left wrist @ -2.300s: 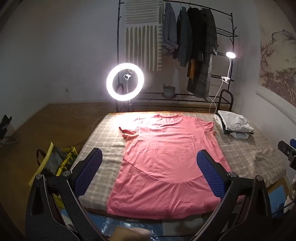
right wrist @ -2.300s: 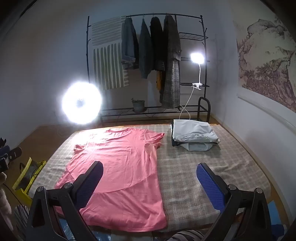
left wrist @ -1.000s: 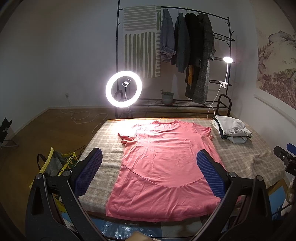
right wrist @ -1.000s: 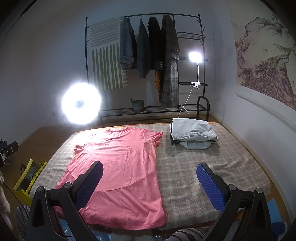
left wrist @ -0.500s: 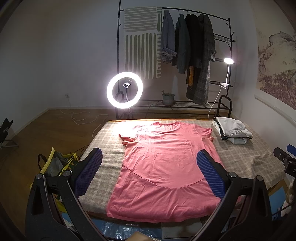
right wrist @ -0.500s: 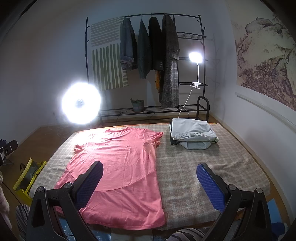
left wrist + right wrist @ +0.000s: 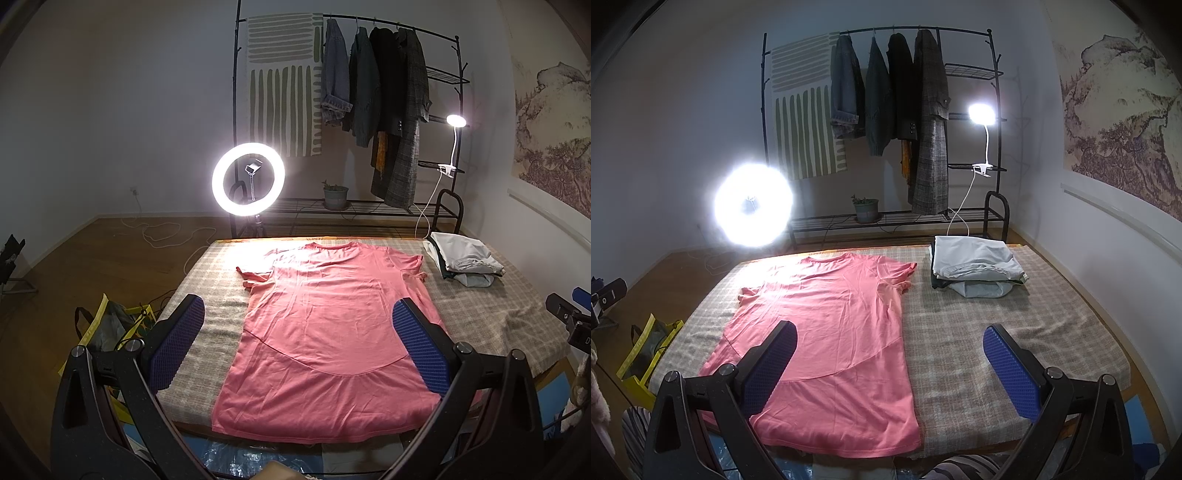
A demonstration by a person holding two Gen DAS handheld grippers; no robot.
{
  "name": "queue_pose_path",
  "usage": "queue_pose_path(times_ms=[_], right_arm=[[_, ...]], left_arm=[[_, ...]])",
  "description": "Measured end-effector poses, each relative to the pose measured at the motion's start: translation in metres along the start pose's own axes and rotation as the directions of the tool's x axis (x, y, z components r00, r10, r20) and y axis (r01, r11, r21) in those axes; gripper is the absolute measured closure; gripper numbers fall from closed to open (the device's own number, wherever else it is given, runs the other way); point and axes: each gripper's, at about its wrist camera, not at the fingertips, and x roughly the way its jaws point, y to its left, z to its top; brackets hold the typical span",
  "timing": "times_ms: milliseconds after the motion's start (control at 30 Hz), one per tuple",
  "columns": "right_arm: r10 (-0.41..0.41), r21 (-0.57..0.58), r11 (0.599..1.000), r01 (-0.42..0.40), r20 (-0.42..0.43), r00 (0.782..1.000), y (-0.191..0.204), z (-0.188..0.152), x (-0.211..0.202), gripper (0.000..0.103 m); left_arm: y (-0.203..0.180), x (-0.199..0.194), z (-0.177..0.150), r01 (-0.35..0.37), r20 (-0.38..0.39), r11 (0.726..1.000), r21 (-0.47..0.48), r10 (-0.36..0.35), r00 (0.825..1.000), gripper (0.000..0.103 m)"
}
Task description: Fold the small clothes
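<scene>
While both grippers hung spread and empty, the pink tee point(image 7: 325, 325) lay flat on the bed point(image 7: 1015, 325). Its long axis ran straight away from the near edge. Left gripper point(image 7: 295, 347) was nearer than the right gripper point(image 7: 890, 373).

You have a soft, matt pink cloth shirt point(image 7: 325, 332) with fine creases, lying on a rough woven checked blanket point(image 7: 997, 332). Your gripper pads point(image 7: 419, 347) are blue, ribbed rubber on matt black plastic arms. The floor point(image 7: 92, 258) looks like smooth wood.
</scene>
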Motion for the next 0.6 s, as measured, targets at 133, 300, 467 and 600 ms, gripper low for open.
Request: queue_pose_path(times_ms=[133,300,467,600], right_arm=[[-0.001,-0.001,1.000,0.001,-0.001,1.000,-0.0003,-0.0002,0.0000,0.001],[0.000,0.000,1.000,0.000,-0.002,1.000,0.0002,-0.0004,0.0005,0.001],[-0.001,-0.001,1.000,0.001,0.000,1.000,0.0006,-0.0003,0.0004,0.001],[0.000,0.000,1.000,0.000,-0.002,1.000,0.0009,-0.0009,0.0022,0.001]], left_arm=[[0.0010,0.0000,-0.0004,0.000,0.000,1.000,0.000,0.000,1.000,0.000],[0.0012,0.0000,-0.0007,0.001,0.000,1.000,0.001,-0.001,1.000,0.000],[0.0006,-0.0001,-0.0007,0.002,0.000,1.000,0.001,-0.002,1.000,0.000],[0.0014,-0.0001,-0.0012,0.000,0.001,1.000,0.001,0.000,1.000,0.000]])
